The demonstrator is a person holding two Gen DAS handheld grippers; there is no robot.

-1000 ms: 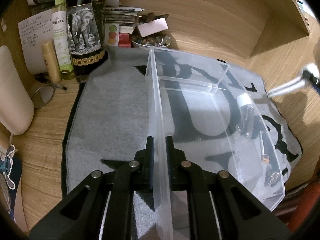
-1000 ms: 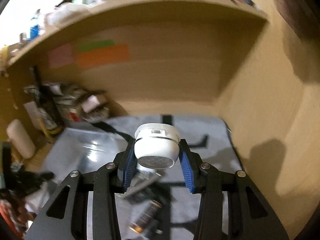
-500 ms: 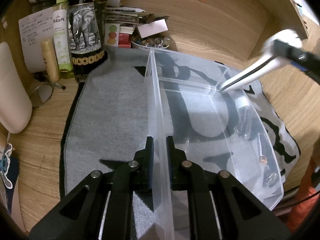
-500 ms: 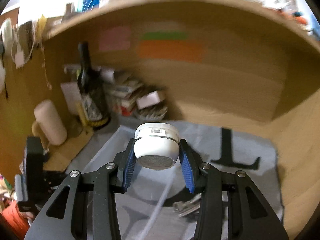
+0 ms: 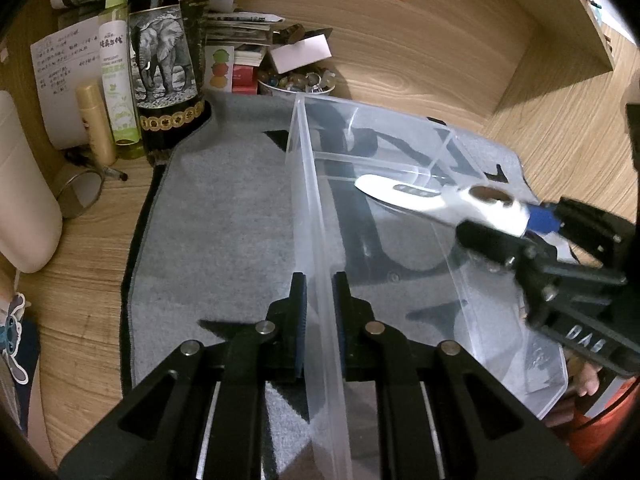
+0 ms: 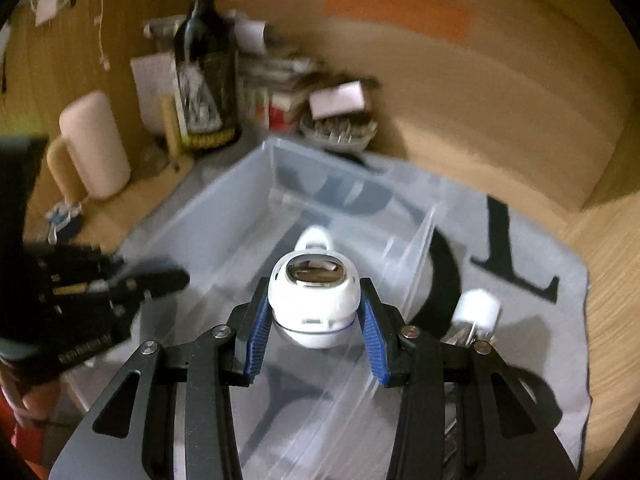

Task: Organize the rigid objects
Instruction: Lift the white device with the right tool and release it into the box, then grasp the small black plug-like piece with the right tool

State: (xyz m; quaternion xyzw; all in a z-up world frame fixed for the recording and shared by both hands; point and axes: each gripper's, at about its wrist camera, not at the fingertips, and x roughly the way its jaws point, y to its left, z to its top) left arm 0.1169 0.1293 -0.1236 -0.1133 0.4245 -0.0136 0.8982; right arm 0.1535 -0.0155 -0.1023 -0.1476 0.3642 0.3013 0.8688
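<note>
A clear plastic bin (image 5: pixel 400 140) with a divider stands on a grey mat (image 5: pixel 220 220). My left gripper (image 5: pixel 318 280) is shut on the bin's left wall, one pad on each side. My right gripper (image 6: pixel 314 300) is shut on the round head of a white handheld device (image 6: pixel 314 292). In the left wrist view the device (image 5: pixel 404 192) reaches from the right gripper (image 5: pixel 508 220) across the bin's large compartment, above the floor. A small white-capped vial (image 6: pixel 478 308) lies past the divider, to the right of my right fingers. The right wrist view is blurred.
A dark bottle with an elephant label (image 5: pixel 164 68), a green spray bottle (image 5: pixel 116 68), a bowl of trinkets (image 5: pixel 296 80) and papers crowd the desk's back left. A beige cylinder (image 5: pixel 20 184) stands at the left. Wooden walls close the back and right.
The right gripper has swung in from the right and come down with the white device, which now hangs over the bin's large compartment. The left gripper has kept its hold and place.
</note>
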